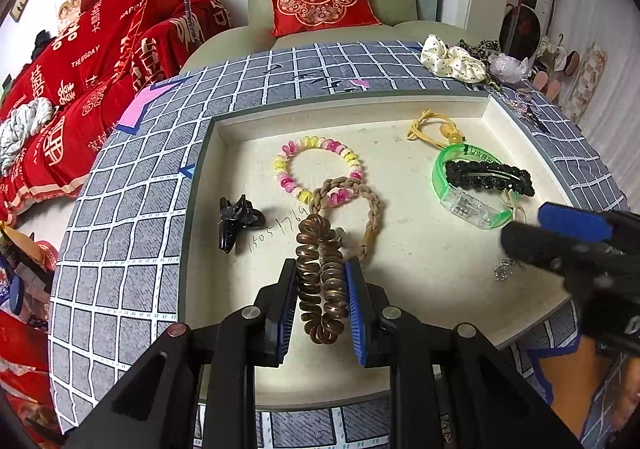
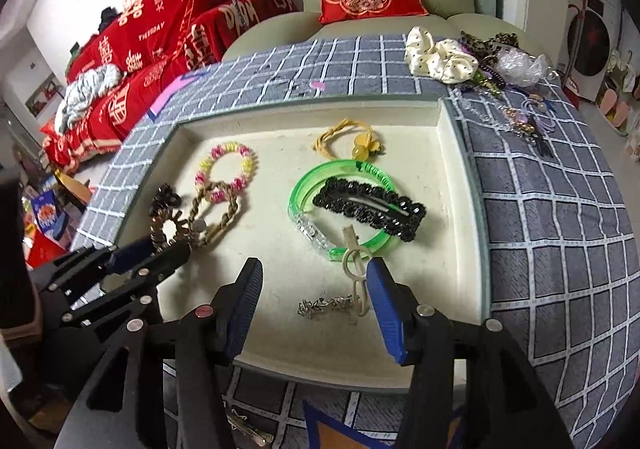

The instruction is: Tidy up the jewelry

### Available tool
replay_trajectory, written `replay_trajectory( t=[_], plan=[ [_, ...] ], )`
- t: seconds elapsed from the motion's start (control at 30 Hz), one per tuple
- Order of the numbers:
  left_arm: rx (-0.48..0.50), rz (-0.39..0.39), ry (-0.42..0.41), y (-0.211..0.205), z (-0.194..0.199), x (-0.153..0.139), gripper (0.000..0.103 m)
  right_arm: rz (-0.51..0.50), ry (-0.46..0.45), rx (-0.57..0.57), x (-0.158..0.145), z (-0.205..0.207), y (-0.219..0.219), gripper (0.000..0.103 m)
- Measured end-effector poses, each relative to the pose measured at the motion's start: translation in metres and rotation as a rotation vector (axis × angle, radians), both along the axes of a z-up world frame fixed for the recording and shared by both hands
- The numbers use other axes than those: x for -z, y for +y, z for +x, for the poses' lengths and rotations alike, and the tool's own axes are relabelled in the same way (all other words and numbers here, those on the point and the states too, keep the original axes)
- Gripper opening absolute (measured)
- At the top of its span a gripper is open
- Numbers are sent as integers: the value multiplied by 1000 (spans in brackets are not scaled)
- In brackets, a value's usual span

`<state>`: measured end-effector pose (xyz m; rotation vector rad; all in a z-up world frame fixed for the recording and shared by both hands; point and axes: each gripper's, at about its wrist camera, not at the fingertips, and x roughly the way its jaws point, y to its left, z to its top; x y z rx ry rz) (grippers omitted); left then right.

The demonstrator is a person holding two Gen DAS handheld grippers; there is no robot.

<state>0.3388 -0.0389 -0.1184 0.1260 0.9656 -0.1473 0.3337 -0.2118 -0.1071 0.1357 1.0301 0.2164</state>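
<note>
Brown coil hair tie [image 1: 322, 281] between left gripper [image 1: 322, 273] pads

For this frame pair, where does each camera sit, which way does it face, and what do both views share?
Left wrist: rides the left gripper, angled down along its fingers at the tray; its pads squeeze the brown coil hair tie; the right gripper enters at the right edge.
Right wrist: rides the right gripper, angled down over the tray's near right part; jaws apart over a cream clip; the left gripper shows at left.
Shared: tray, green bangle, black sparkly clip.
</note>
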Motion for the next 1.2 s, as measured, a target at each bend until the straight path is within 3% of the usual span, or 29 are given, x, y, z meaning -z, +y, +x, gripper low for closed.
replay_trajectory(
  t=[0.07, 0.1, 0.53, 0.57, 0.6, 0.87, 1.07, 1.13, 1.2],
  plan=[
    [-3, -1, -10, -1, -1, -2, 74, 7, -12, 12, -5, -3, -4, 58],
    [-3, 0, -19, -1, -1, -3, 77, 14, -17, 18, -8, -4, -7, 58],
    [2, 28, -26, -8, -3, -10, 77, 36, -2, 58, -15, -15, -29, 58],
    [2, 27, -27, -8, -3, -11, 80, 36, 2, 57, -15, -15, -29, 58],
    [-1, 29, -24, -8, -3, -12, 102, 36, 3, 57, -14, -16, -28, 58],
    [-5, 51, -27, -9, -9, -17, 103, 5, 31, 46, -15, -17, -23, 59],
    [-39, 58, -6, -5, -20, -17, 103, -13, 35, 42, -17, -21, -22, 73],
    [-63, 51, -8, 0, -26, -19, 103, -18, 30, 37, -19, -23, -21, 83],
    [-70, 42, -7, 2, -30, -20, 103, -31, 28, 31, -19, -26, -19, 84]
  ],
)
